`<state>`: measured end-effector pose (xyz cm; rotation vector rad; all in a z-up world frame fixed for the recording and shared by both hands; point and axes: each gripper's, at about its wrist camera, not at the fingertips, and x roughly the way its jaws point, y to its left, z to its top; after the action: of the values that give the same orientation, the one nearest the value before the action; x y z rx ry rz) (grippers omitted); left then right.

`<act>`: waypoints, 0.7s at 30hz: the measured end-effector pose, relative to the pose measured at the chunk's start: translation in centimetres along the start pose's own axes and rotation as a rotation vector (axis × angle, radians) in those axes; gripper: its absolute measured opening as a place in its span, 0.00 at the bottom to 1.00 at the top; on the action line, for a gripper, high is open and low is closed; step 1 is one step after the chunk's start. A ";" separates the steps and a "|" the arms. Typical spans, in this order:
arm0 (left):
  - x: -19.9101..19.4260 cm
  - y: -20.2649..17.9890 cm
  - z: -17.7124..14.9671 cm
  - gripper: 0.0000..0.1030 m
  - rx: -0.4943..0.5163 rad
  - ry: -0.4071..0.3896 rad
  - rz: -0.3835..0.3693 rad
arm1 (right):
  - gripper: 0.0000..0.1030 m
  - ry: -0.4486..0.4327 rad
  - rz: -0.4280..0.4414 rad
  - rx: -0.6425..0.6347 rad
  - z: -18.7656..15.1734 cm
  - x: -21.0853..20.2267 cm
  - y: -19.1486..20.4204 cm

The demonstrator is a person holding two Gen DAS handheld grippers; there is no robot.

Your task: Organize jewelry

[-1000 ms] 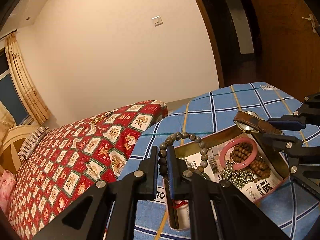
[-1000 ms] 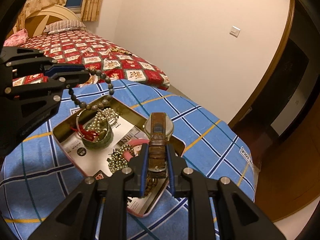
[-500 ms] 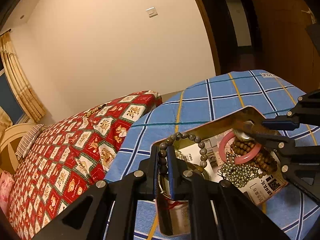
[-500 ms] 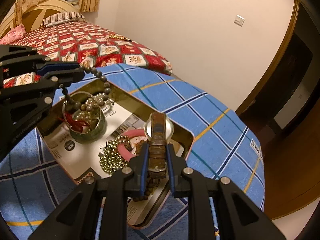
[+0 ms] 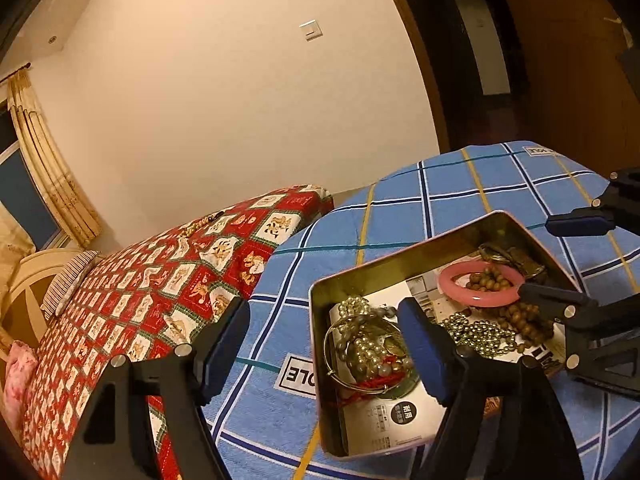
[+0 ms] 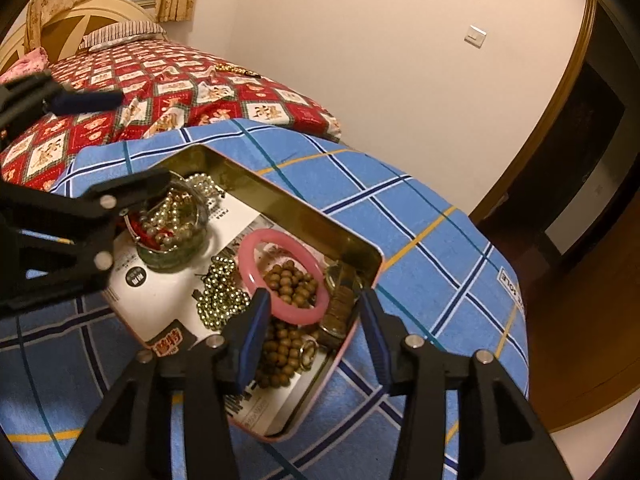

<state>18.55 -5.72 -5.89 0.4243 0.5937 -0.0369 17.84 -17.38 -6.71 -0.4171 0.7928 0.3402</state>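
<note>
Blue checked bedspread (image 6: 420, 216) carries the gold rectangular metal tin (image 6: 304, 210); both grippers' jaws are opening, empty, over it. Its brown leather-strapped wristwatch (image 6: 340, 300) looks light, with a slippery face; grip the strap.

The tin (image 6: 304, 208) has shiny gold-toned metal walls and a printed paper lining. The pink bangle (image 6: 282, 276) looks smooth and glossy, the brown beads (image 6: 288, 280) like matt wood. The checked cloth (image 6: 420, 216) looks soft, slightly fuzzy.

bed: covered by a red patchwork-print quilt (image 6: 168, 84) | pillow: a striped pillow (image 6: 120, 34) is laid at the cream headboard (image 6: 80, 12) | wall: a white switch plate (image 5: 311, 31) is mounted | window: yellow curtains (image 5: 48, 160) are hung
</note>
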 end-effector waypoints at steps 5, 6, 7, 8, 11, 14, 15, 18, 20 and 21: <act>-1.1 0.7 0.1 0.74 -0.010 -0.012 0.020 | 0.52 -0.006 -0.016 0.004 -0.3 -0.9 -0.2; -1.3 0.8 0.1 0.74 -0.016 -0.013 0.021 | 0.52 -0.009 -0.019 0.005 -0.4 -1.2 -0.3; -1.5 1.0 0.0 0.74 -0.025 -0.013 0.022 | 0.53 -0.013 -0.020 0.007 -0.5 -1.5 -0.3; -1.7 1.1 -0.1 0.74 -0.029 -0.013 0.024 | 0.53 -0.016 -0.022 0.008 -0.5 -1.7 -0.3; -2.5 1.4 -0.3 0.74 -0.041 -0.017 0.029 | 0.54 -0.028 -0.025 0.008 -0.8 -2.5 -0.2; -3.3 1.6 -0.7 0.74 -0.053 -0.018 0.029 | 0.54 -0.037 -0.028 0.006 -1.0 -3.2 -0.1; -3.5 1.7 -0.8 0.74 -0.054 -0.019 0.032 | 0.54 -0.039 -0.028 0.007 -1.0 -3.4 -0.1; -4.2 1.8 -1.1 0.74 -0.060 -0.021 0.033 | 0.55 -0.047 -0.026 0.013 -1.2 -4.1 0.1; -4.5 1.8 -1.4 0.74 -0.061 -0.018 0.034 | 0.55 -0.049 -0.027 0.014 -1.3 -4.3 0.2; -4.6 1.8 -1.5 0.74 -0.062 -0.019 0.034 | 0.55 -0.049 -0.026 0.012 -1.4 -4.5 0.3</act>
<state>14.20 -3.84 -3.76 0.3731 0.5677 0.0104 13.93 -18.40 -4.32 -0.4058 0.7404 0.3197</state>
